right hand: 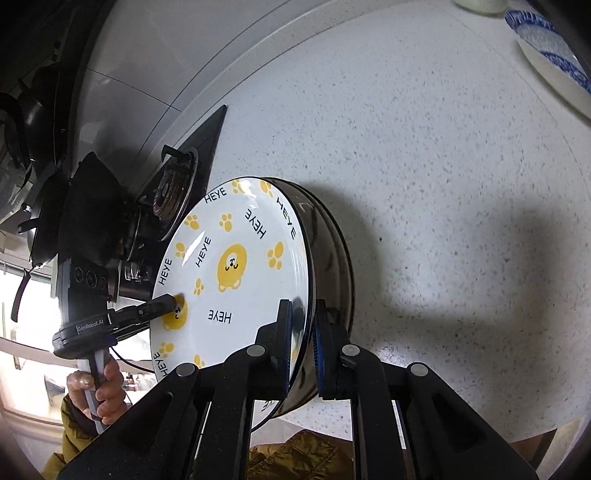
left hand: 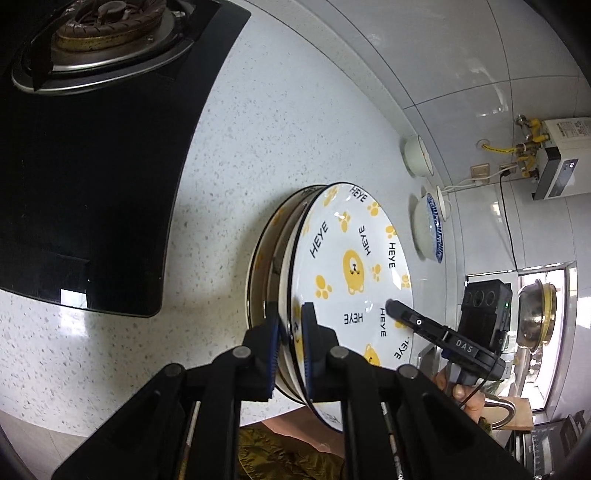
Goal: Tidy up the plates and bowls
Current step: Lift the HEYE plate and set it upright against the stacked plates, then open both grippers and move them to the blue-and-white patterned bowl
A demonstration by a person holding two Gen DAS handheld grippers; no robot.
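Observation:
A white plate with yellow bears, paw prints and "HEYE" lettering (left hand: 351, 269) tops a stack of like plates on the speckled counter; it also shows in the right wrist view (right hand: 229, 266). My left gripper (left hand: 290, 332) is shut on the near rim of the top plate. My right gripper (right hand: 304, 332) is shut on the opposite rim of the stack; it shows in the left wrist view (left hand: 399, 308), one finger over the plate. A blue-patterned bowl (left hand: 430, 232) and a white bowl (left hand: 417, 155) sit near the wall.
A black glass gas stove (left hand: 92, 166) with a burner (left hand: 107, 33) lies beside the stack. A tiled wall (left hand: 443, 74) borders the counter. A water heater (left hand: 561, 158) hangs on it. A steel pot (left hand: 535, 314) stands beyond.

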